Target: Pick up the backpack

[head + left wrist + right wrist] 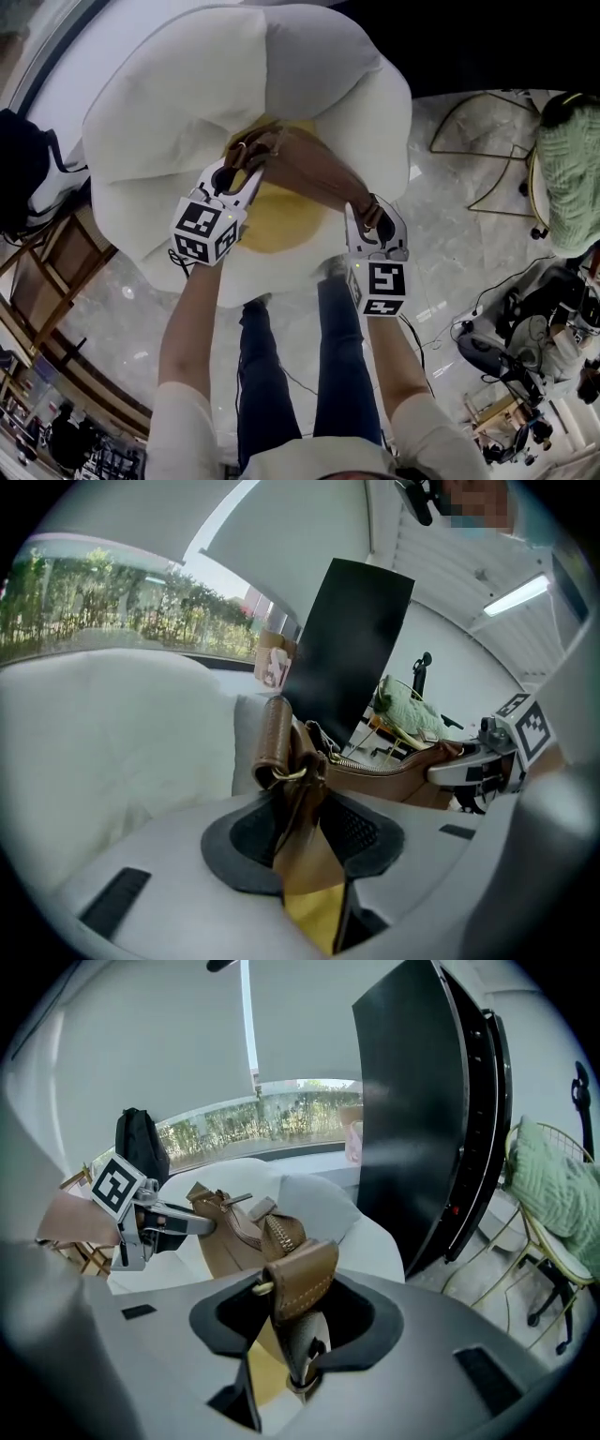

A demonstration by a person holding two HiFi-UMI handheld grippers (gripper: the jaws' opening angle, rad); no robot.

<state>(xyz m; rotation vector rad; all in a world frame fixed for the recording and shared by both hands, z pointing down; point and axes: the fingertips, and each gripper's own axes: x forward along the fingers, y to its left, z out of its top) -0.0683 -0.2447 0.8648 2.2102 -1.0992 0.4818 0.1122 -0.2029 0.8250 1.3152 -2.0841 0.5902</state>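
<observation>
The brown leather backpack (314,169) hangs stretched between my two grippers, above a big white fried-egg cushion (178,84) with a yellow centre (281,223). My left gripper (246,164) is shut on a rolled strap end with a brass ring (278,744), and the leather runs down between its pads. My right gripper (373,217) is shut on a stitched leather tab (302,1281) at the bag's other end. The zipped body (239,1232) sags between them. In each gripper view the other gripper shows across the bag: the right gripper (483,763) and the left gripper (173,1224).
A tall black panel (427,1101) stands right of the cushion. A green knit cushion (567,173) lies on a gold wire chair at the right. A black bag (19,169) rests on a wooden chair at the left. Cables and gear (497,347) lie on the marble floor.
</observation>
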